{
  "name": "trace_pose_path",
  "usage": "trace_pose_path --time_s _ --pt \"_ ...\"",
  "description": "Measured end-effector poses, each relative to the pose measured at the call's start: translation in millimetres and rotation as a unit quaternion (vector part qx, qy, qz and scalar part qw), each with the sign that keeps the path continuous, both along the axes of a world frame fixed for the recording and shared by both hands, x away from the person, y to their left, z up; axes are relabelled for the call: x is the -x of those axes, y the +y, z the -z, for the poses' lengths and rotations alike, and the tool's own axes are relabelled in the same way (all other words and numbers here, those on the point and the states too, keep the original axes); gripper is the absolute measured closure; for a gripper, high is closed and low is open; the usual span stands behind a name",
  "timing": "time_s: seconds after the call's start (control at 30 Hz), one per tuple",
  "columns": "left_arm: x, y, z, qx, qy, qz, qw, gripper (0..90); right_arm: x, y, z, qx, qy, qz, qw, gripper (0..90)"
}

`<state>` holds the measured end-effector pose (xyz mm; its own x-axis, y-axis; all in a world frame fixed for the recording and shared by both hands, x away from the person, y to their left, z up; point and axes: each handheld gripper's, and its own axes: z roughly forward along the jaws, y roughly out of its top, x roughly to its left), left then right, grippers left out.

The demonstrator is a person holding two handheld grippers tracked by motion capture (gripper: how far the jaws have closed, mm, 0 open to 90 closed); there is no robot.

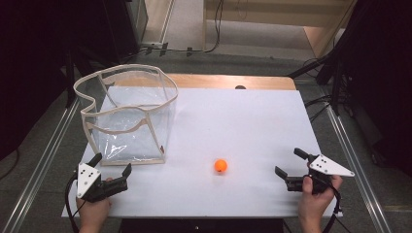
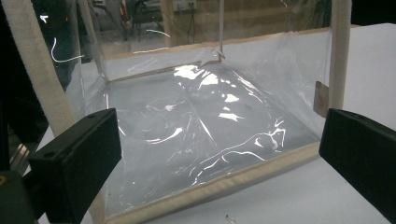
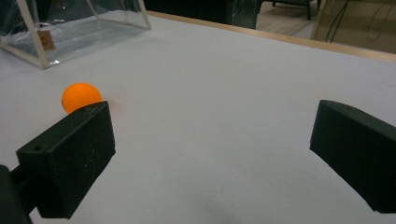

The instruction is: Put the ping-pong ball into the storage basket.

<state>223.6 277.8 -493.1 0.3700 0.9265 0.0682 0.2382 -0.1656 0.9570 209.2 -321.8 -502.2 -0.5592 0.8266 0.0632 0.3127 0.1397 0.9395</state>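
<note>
White bench [image 1: 252,126], centre of the high view. Clear bag [image 1: 127,114] with beige trim, upper left, upright and open-topped. Orange ball [image 1: 220,166], lower centre, well apart from the bag. Left claw [image 1: 112,168], lower left, jaws spread, just before the bag. Right claw [image 1: 289,162], lower right, jaws spread, holding nothing.

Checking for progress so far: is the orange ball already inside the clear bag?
No, the orange ball lies on the white table, right of the clear bag.
</note>
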Motion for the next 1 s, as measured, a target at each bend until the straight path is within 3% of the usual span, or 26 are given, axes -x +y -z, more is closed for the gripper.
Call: trace_pose_path --time_s 0.1,0.2,0.37,0.57,0.67,0.8,1.0 --pt "-0.1 -0.2 0.0 -0.001 0.0 -0.001 1.0 0.0 -3.0 7.5 -2.8 0.008 0.009 -0.01 0.9999 0.0" --pt "0.0 -0.4 0.0 -0.001 0.0 -0.001 1.0 0.0 -4.5 15.7 -12.6 0.014 0.038 -0.054 0.9977 0.0" --pt "0.1 -0.3 0.1 -0.002 0.0 -0.001 1.0 0.0 -8.5 22.9 -19.6 0.019 0.039 -0.07 0.9966 0.0" --pt "0.2 -0.3 0.1 -0.002 0.0 0.0 1.0 0.0 -18.9 37.7 -26.9 0.029 0.05 -0.105 0.9928 0.0" --pt "0.5 -0.4 0.2 -0.003 0.0 -0.001 1.0 0.0 -22.5 44.3 -29.0 0.036 0.053 -0.113 0.9915 0.0" --pt "0.6 -0.5 0.3 -0.002 0.0 0.001 1.0 0.0 -26.2 50.7 -32.6 0.023 0.051 -0.124 0.9906 0.0" --pt "0.5 -0.7 0.2 -0.003 0.0 0.001 1.0 0.0 -31.4 63.5 -38.3 0.041 0.049 -0.136 0.9886 0.0"
